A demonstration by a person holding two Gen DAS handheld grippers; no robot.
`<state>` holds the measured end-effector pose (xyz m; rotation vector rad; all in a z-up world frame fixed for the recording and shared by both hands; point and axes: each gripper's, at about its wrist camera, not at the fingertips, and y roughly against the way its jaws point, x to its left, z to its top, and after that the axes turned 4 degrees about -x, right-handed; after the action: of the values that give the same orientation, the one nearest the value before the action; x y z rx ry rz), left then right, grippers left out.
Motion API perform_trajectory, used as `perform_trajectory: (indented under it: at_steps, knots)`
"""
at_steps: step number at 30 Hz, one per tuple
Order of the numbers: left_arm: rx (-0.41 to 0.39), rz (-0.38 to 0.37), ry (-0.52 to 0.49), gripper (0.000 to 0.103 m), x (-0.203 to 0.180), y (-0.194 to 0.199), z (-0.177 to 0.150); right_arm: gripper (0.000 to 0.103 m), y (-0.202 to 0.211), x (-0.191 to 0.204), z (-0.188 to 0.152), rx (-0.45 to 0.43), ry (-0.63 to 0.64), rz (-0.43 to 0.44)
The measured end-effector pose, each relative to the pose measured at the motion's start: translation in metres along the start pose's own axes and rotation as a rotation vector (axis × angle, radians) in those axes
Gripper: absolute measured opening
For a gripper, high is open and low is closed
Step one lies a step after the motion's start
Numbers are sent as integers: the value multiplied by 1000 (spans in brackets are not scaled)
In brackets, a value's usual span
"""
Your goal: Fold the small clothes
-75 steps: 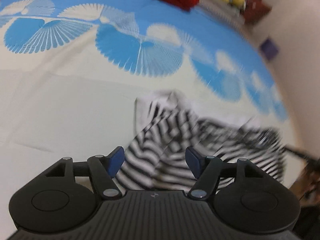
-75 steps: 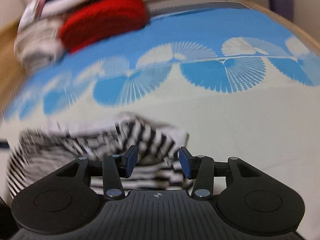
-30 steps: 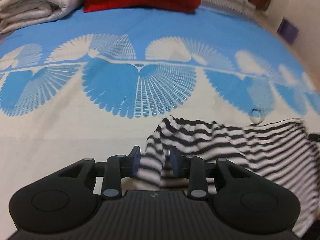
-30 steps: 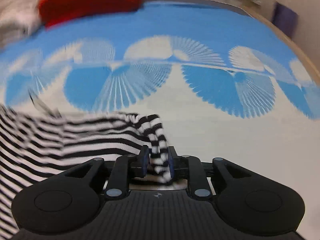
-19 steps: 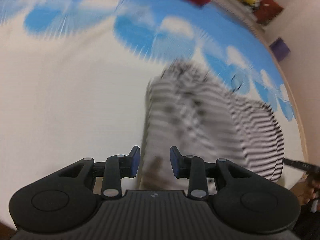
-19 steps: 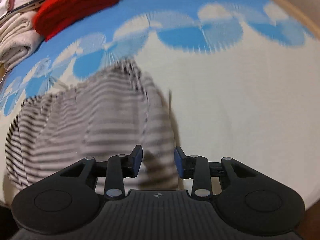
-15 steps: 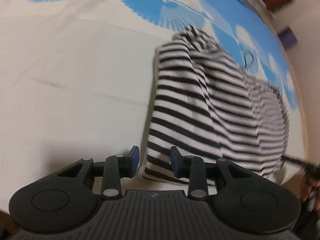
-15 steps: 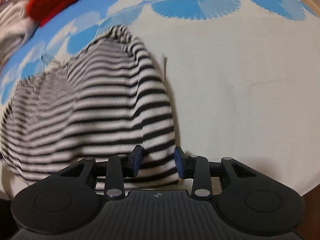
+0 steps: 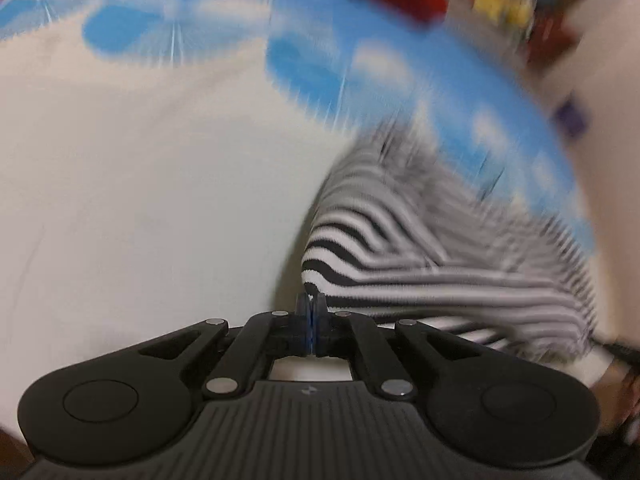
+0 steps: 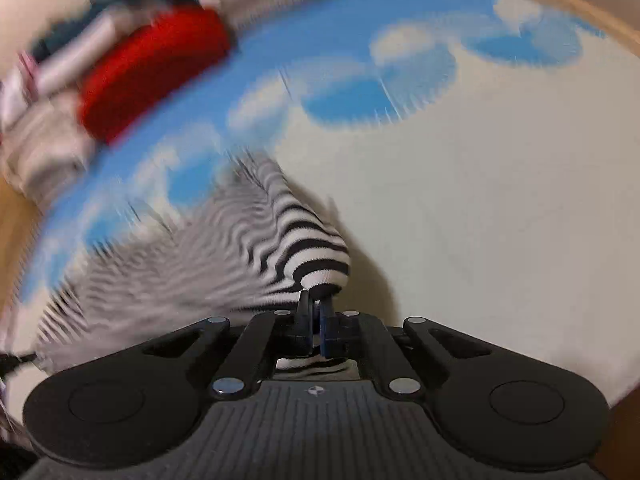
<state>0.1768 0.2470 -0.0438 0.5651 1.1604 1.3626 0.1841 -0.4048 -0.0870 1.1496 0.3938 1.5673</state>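
Two grippers are working one garment on the bedspread, a cream cloth with blue fan prints that fills both views. At its far edge sit a red folded item and pale stacked laundry, well apart from the work.

The black-and-white striped garment lies near the bedspread's near edge, bunched and partly raised, and spans between the two tools (both views are motion-blurred, so its outline is uncertain).

The left gripper has its jaws pressed together on the garment's left corner; the cloth runs off to its right. The right gripper is likewise clamped on the opposite corner, with striped fabric visible between and behind its fingers.

Judged step: both near corners are secured for a fold. The next move likely calls for carrying the two corners together, level, over the far edge, then releasing.
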Motion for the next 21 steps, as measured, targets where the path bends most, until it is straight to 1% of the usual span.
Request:
perform_trajectory:
  at_steps: [2, 3, 4, 5, 6, 7, 8, 9, 10, 11, 12, 13, 15, 17, 18, 19, 20, 21]
  knots:
    - [125, 67, -74, 1, -9, -24, -9, 2, -21, 1, -11, 126, 77, -72]
    - [154, 78, -101, 1, -13, -30, -12, 2, -30, 3, -16, 174, 111, -100]
    - [156, 84, -130, 1, -19, -32, -13, 3, -36, 5, -19, 201, 133, -112]
    - [129, 81, -145, 2, -24, -28, -11, 3, -37, 8, -18, 204, 150, -112]
    - [90, 72, -144, 5, -27, -22, -8, 5, -35, 11, -17, 189, 162, -108]
    - [39, 52, -135, 9, -29, -13, -4, 11, -32, 14, -14, 164, 165, -101]
    - [1, 22, -121, 22, -30, -7, -1, 13, -27, 16, -12, 135, 163, -84]
    - [-28, -25, -105, 32, -32, -1, 3, 21, -25, 17, -10, 121, 160, -59]
    - [-39, -69, -98, 32, -35, 0, 5, 28, -24, 20, -9, 120, 157, -28]
    - [-33, -109, -107, 32, -41, -2, 6, 30, -26, 23, -10, 136, 162, -5]
    - [-21, -133, -125, 32, -46, -4, 6, 30, -31, 25, -13, 167, 181, 7]
    - [-5, -150, -157, 32, -55, -8, 6, 31, -37, 29, -17, 210, 214, -2]
    - [6, -147, -212, 32, -66, -10, 1, 31, -49, 35, -26, 280, 290, -50]
    - [-39, -96, -250, 33, -75, -12, 3, 31, -53, 37, -26, 284, 320, -59]
    - [-68, -77, -243, 34, -73, -14, 10, 24, -52, 38, -25, 274, 320, -55]
    - [-110, -61, -216, 35, -70, -16, 18, 9, -50, 38, -23, 257, 320, -53]
    - [-147, -49, -186, 36, -68, -15, 25, 8, -48, 38, -21, 242, 317, -44]
    - [-181, -37, -156, 41, -67, -15, 33, 7, -44, 39, -18, 222, 313, -30]
